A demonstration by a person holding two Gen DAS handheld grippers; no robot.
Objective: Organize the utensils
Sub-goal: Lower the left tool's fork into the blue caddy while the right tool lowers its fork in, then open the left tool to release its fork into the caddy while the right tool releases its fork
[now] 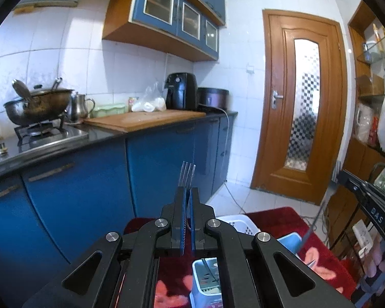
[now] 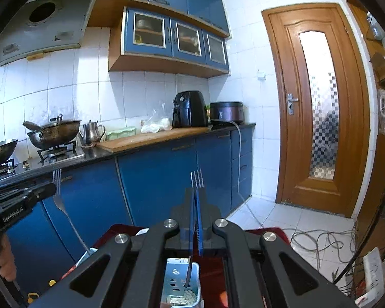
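My left gripper (image 1: 188,190) is shut on a metal fork (image 1: 187,175), whose tines stick up past the fingertips. A pale blue utensil holder (image 1: 205,279) sits below it on a red floral cloth (image 1: 282,217). My right gripper (image 2: 195,192) is shut on a second fork (image 2: 197,179), tines up, with its handle hanging over a pale blue holder (image 2: 181,282). In the right wrist view the left gripper (image 2: 42,188) appears at the left with its fork (image 2: 57,192). The left wrist view shows the right gripper's body at its right edge, its fingertips out of frame.
A white slotted basket (image 1: 240,224) stands behind the holder. Blue cabinets (image 2: 154,179) carry a counter with a wok (image 2: 55,132), a kettle, a wooden board (image 2: 151,137) and an air fryer (image 2: 190,109). Cables (image 2: 320,243) lie on the tiled floor by a wooden door (image 2: 315,107).
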